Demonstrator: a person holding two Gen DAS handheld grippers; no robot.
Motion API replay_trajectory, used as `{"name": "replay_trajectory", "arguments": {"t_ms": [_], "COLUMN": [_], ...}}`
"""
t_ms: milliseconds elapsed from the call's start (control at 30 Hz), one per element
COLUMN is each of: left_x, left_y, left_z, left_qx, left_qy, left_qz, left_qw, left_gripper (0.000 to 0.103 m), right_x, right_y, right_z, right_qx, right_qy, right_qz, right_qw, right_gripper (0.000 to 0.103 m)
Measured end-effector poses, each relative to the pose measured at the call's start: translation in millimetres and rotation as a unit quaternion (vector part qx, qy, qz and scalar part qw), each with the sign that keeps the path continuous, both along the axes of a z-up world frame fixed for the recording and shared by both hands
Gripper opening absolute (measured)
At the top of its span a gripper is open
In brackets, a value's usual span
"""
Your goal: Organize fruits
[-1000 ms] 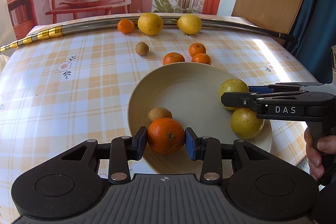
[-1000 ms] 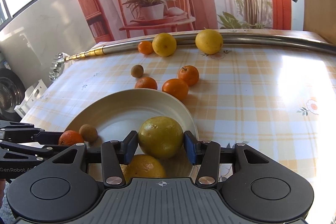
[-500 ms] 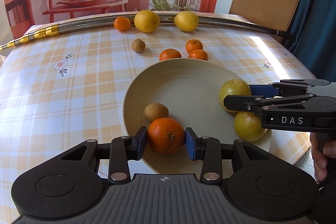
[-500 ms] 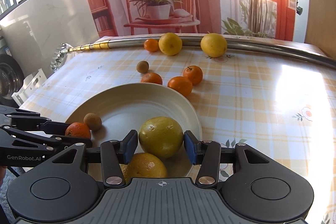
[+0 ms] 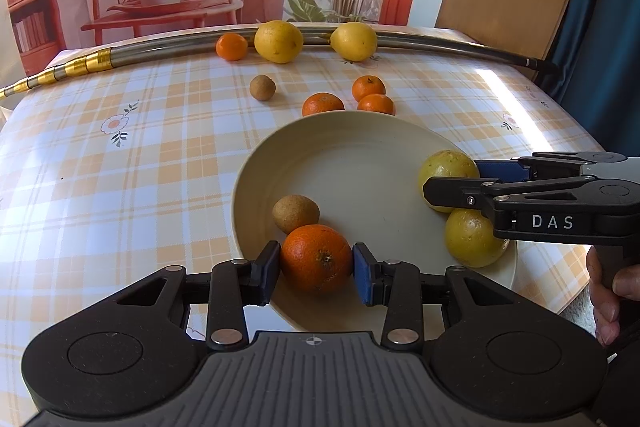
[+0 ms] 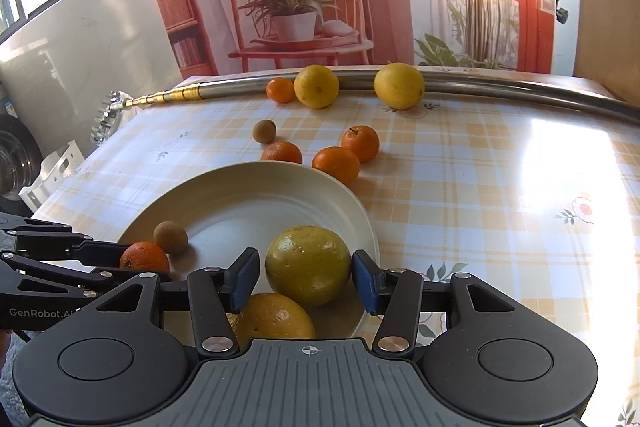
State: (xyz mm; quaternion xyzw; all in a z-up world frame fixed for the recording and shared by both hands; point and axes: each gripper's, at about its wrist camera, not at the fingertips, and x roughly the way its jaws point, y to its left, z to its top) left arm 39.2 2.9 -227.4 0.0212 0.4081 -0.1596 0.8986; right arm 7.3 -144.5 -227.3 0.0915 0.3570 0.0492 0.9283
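A cream plate [image 5: 360, 117] [image 6: 240, 171] lies on the checked tablecloth. At its near rim my left gripper [image 5: 316, 269] is shut on an orange [image 5: 316, 259] [image 6: 144, 259], beside a small brown fruit [image 5: 295, 213]. My right gripper [image 6: 306, 281] [image 5: 452, 179] straddles a yellow-green citrus [image 6: 308, 265] [image 5: 448, 171] resting in the plate. Its jaws stand slightly apart, with a thin gap at the left pad. A second yellow citrus [image 6: 276, 317] [image 5: 474, 239] lies in the plate just beneath the right gripper.
Beyond the plate lie three tangerines [image 5: 323, 103], a brown fruit [image 5: 262, 87], two lemons [image 5: 279, 41] and a small orange [image 5: 231, 47] against a metal pole [image 5: 160, 45]. A person's hand [image 5: 608, 291] holds the right gripper. The table edge runs on the right.
The right gripper's jaws have parted a little around the yellow-green citrus. The left gripper keeps its hold on the orange, and both views have drawn back slightly.
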Motion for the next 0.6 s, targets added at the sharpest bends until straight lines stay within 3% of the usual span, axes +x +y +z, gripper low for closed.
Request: {"name": "replay_trajectory", "arguments": {"t_ms": [600], "left_x": [-2.7], "left_y": [-0.5], "left_z": [3.0], "left_qx": [0.003], "left_qy": [-0.013], "left_qz": [0.001], "left_qw": [0.9999], "left_gripper": [0.042], "right_x": [-6.8], "right_y": [-6.3], "right_z": [7.1], "right_qx": [0.007], "right_qy": [-0.037], "right_qz": [-0.018], "right_qw": [0.999], "right_gripper": [0.050]}}
